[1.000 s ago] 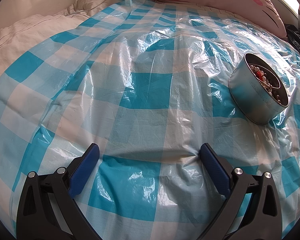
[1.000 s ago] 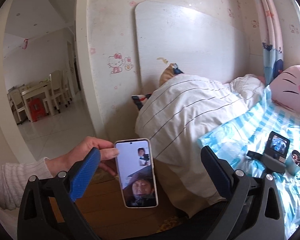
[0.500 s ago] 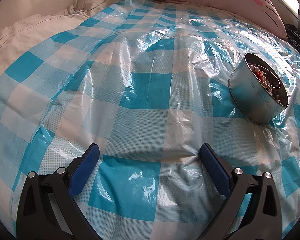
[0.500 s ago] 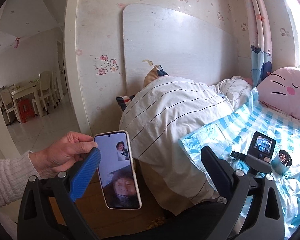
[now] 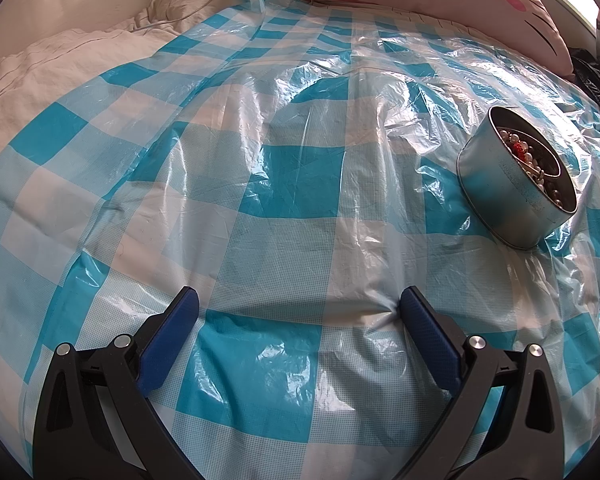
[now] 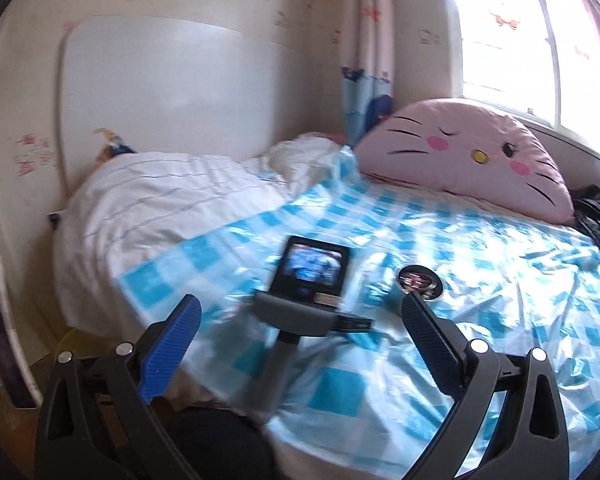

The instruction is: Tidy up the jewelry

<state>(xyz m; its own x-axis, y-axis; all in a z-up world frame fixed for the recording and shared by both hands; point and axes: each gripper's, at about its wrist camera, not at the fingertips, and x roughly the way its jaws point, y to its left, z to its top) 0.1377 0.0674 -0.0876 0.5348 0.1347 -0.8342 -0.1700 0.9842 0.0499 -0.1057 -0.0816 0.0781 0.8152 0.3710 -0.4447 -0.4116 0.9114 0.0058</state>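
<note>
A round metal tin [image 5: 512,196] full of beaded jewelry [image 5: 530,160] sits on the blue-and-white checked plastic sheet [image 5: 292,168], to the right of and beyond my left gripper [image 5: 298,304]. That gripper rests low on the sheet, open, with nothing between its blue pads. In the blurred right wrist view the same tin [image 6: 420,278] shows small on the bed. My right gripper [image 6: 300,312] is open and empty, held in the air off the bed's near side. The left gripper's back with its camera screen [image 6: 314,266] lies ahead of it.
A pink cat-face pillow [image 6: 472,160] lines the far side under the window [image 6: 512,36]. A white striped duvet [image 6: 156,200] is heaped at the headboard [image 6: 160,88]. A dark garment [image 6: 598,220] lies at the right edge. Wooden floor [image 6: 4,432] shows at lower left.
The right gripper has swung right, from the wall and doorway toward the bed. The hand with the phone has left its view. The left gripper has not moved.
</note>
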